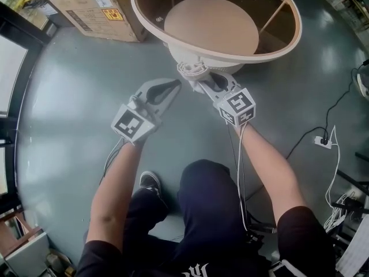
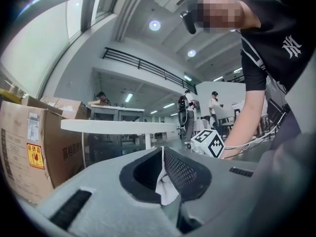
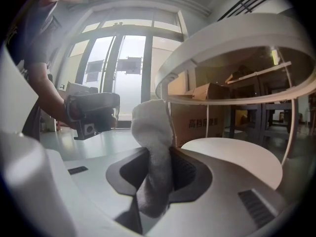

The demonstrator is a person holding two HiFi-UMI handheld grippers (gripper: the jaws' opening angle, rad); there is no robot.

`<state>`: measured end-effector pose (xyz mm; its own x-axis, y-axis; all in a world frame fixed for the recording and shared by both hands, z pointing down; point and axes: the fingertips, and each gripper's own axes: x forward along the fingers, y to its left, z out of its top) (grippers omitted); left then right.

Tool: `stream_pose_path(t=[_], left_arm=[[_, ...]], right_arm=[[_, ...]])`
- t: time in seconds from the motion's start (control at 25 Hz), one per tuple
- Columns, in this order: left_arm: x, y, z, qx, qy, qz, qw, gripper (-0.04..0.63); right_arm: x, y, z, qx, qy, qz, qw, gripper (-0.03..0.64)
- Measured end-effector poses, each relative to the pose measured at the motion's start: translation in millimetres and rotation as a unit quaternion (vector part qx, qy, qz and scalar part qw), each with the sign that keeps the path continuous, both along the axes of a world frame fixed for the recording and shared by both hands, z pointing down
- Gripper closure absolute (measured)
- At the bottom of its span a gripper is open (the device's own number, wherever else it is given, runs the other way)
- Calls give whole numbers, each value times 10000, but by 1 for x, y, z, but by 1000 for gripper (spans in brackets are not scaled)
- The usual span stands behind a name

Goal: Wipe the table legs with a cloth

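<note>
The round white two-tier table (image 1: 291,36) stands just ahead, with a beige lower shelf (image 1: 210,25) and thin white legs (image 1: 271,17). My right gripper (image 1: 196,81) is at the table's near rim, shut on a bunched white cloth (image 1: 193,69). In the right gripper view the cloth (image 3: 153,147) stands up between the jaws, under the table rim (image 3: 222,48) and beside a leg (image 3: 291,127). My left gripper (image 1: 173,86) is just left of it, jaws together on a small white scrap of cloth (image 2: 165,187). The table top (image 2: 118,126) shows beyond.
A cardboard box (image 1: 98,7) sits on the grey floor left of the table. Cables and a power socket (image 1: 323,140) lie on the floor at right. The person's legs and shoe (image 1: 151,182) are below the grippers. Glass walls run along the left.
</note>
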<state>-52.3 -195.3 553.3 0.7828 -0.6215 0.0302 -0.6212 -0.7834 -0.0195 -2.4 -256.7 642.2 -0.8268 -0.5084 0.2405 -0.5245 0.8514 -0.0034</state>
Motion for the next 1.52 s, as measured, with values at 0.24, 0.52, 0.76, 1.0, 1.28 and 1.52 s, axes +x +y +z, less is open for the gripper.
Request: stream_pose_path(t=[0.24, 0.52, 0.76, 1.0, 1.28, 1.52], left_arm=[[-1, 0, 15, 7, 30, -41, 10000, 586], [-1, 2, 33, 29, -19, -65, 10000, 586], [-2, 12, 48, -26, -42, -48, 10000, 586], [0, 15, 60, -67, -71, -5, 10000, 586], [3, 14, 68, -154, -53, 33, 9999, 586], [3, 15, 64, -142, -45, 61, 9999, 586]], right_arm=[[3, 0, 42, -194, 67, 23, 9998, 514], [6, -3, 85, -373, 124, 56, 9992, 514], [2, -3, 121, -613, 211, 125, 9978, 514], [4, -3, 152, -849, 305, 258, 9956, 514], [7, -5, 190, -1160, 729, 261, 9902, 514], [12, -6, 224, -1579, 1155, 338, 9801, 514]])
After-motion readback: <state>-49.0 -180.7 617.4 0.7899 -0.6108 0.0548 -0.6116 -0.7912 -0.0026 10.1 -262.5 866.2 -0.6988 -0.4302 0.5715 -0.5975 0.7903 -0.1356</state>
